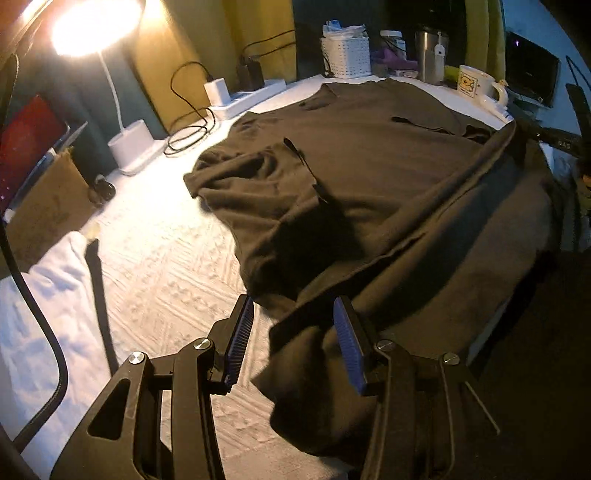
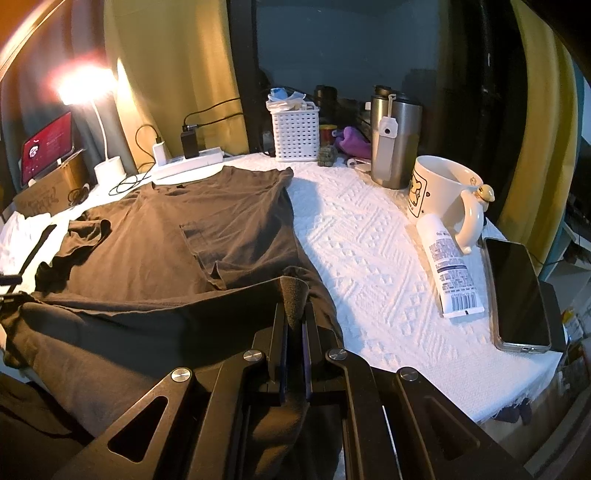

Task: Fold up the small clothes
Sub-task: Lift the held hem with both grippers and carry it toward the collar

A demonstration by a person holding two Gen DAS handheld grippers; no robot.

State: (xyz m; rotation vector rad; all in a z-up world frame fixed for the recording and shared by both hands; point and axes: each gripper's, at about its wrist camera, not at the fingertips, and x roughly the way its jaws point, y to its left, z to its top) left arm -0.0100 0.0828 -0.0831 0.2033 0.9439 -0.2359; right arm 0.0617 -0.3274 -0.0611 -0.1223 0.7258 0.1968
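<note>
A dark brown T-shirt [image 1: 369,155] lies spread on the white textured tablecloth [image 1: 166,266], its lower part hanging over the near edge. My left gripper [image 1: 291,332] is open at the shirt's bottom left corner, with the hem lying between its blue pads [image 1: 347,343]. In the right wrist view the same shirt [image 2: 166,236] lies to the left, a sleeve bunched at its left side. My right gripper [image 2: 294,321] is shut on the bottom right hem corner, which sticks up between the fingers.
A lit desk lamp [image 1: 96,29], power strip [image 1: 251,98] with chargers and cables stand at the back left. A white basket [image 2: 295,134], steel tumbler [image 2: 395,140], mug [image 2: 443,195], lotion tube [image 2: 448,266] and phone [image 2: 517,295] crowd the right side. A tablet [image 2: 48,147] stands far left.
</note>
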